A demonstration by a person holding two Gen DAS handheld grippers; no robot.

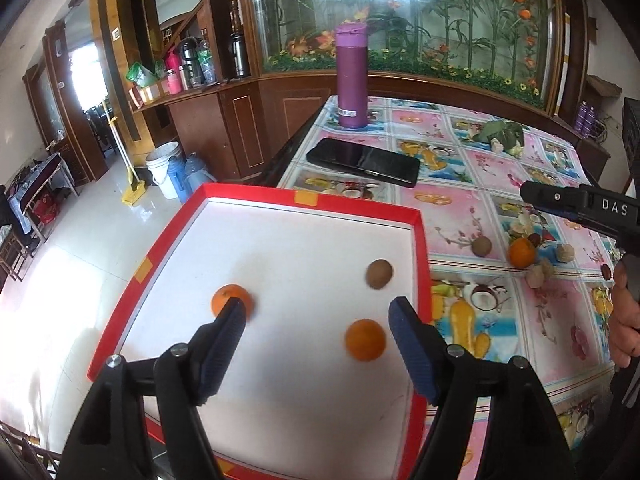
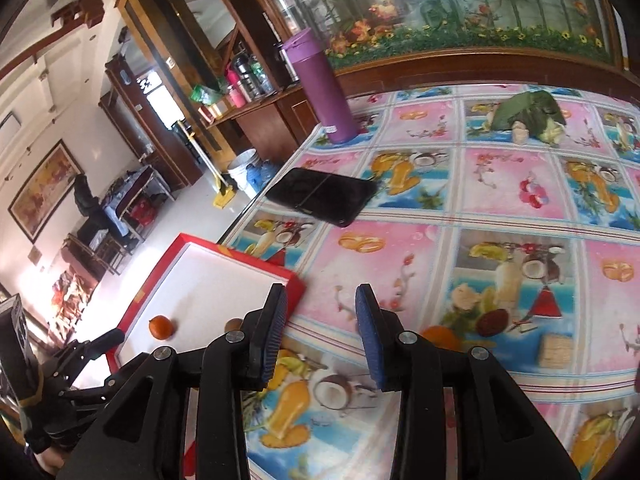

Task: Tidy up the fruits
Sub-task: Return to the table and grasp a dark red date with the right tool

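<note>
Left claw [image 1: 316, 344] is being held apart and empty over the red tray [image 1: 422, 264], an orange [image 1: 365, 339] lying loose between its pads; right claw [image 2: 322, 336], narrowly apart, is best being steered toward the loose orange [image 1: 521, 253] on the surface [image 1: 500, 168].

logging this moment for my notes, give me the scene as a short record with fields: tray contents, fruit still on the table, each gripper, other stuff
tray: red tray, white inside, at the table's left edge
in tray: two oranges and a brown fruit
still on table: orange and small brown fruits right of the tray
left gripper: open, empty, over the tray
right gripper: open, empty, over the tablecloth
other: purple bottle, black phone
</note>
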